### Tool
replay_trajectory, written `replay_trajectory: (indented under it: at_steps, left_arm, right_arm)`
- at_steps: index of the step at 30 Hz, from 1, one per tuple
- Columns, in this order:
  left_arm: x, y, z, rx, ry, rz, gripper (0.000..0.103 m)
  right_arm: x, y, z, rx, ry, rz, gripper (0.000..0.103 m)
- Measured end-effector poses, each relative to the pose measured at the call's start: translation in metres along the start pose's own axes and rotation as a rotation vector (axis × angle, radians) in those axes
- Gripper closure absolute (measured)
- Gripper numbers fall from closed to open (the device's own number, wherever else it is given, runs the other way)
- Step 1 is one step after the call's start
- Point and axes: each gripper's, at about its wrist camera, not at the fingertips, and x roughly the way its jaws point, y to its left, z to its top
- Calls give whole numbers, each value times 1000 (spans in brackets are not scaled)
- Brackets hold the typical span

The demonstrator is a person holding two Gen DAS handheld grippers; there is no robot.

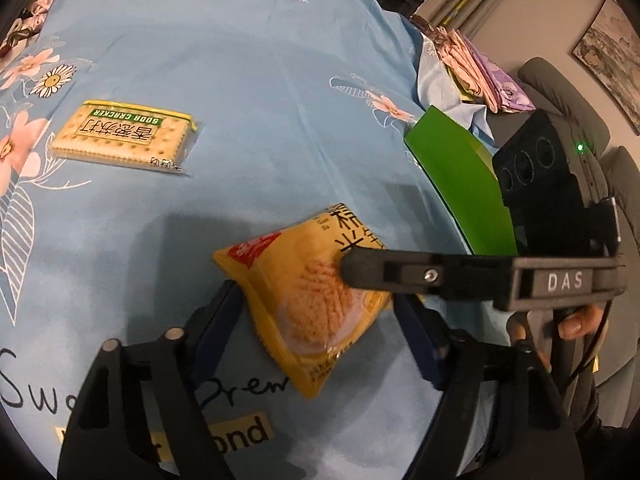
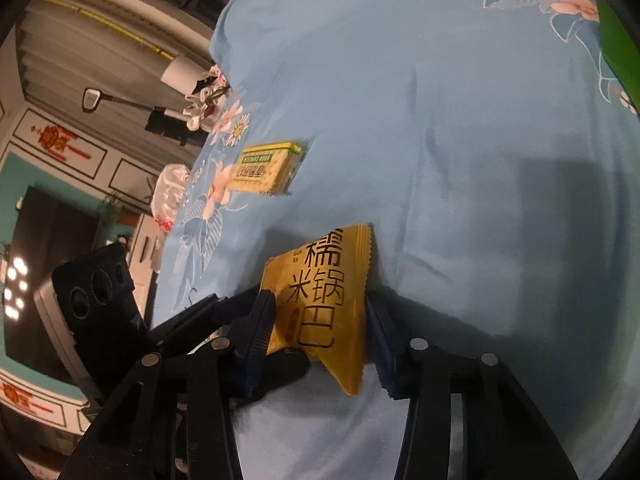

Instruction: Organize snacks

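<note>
A yellow snack packet [image 1: 304,312] with black characters lies tilted on the blue flowered cloth [image 1: 240,80]. My left gripper [image 1: 320,316] straddles it, and both its pads touch the packet's side edges. One finger [image 1: 400,276] of my right gripper reaches in from the right across the packet's top. In the right wrist view my right gripper [image 2: 318,320] is shut on the same yellow packet [image 2: 324,300], with a pad pressed on each long edge. A soda cracker packet [image 1: 124,136] lies flat farther off at the left, also seen as the cracker packet [image 2: 266,168].
A green box [image 1: 460,184] stands at the cloth's right edge, seen too as the green box [image 2: 618,52]. Folded fabrics [image 1: 480,68] are piled behind it. A hand [image 1: 576,320] holds the right gripper's handle. The left gripper's black body [image 2: 96,300] is close at the left.
</note>
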Motion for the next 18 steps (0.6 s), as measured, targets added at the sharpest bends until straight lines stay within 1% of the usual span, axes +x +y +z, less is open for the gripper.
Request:
replay_trajectory:
  at_steps: [3,6,9,11,16,18]
  left_arm:
    - [-2,2,-2,-5,3,-13,38]
    - [-5,3,-4,-1,9,-21,43]
    - [-8,6,-6,-12,14,-45,46]
    - [-9,7,-7,-17,15,-57,48]
    - [-11,8,-8,-15,17,-70,49]
    - [-9,8,-7,-17,17,-75,53]
  right_arm:
    - [-2,-2,0,3,-3,-3,55]
    - [-2,-6,1,22,-1,10,55]
    - [-2,-9,2,36,-2,24,55]
    - [-3,-9,2,31,-8,15,58]
    - [-4,-10,3,36,-9,16,59]
    - [-6,-9,3,27,-18,0,63]
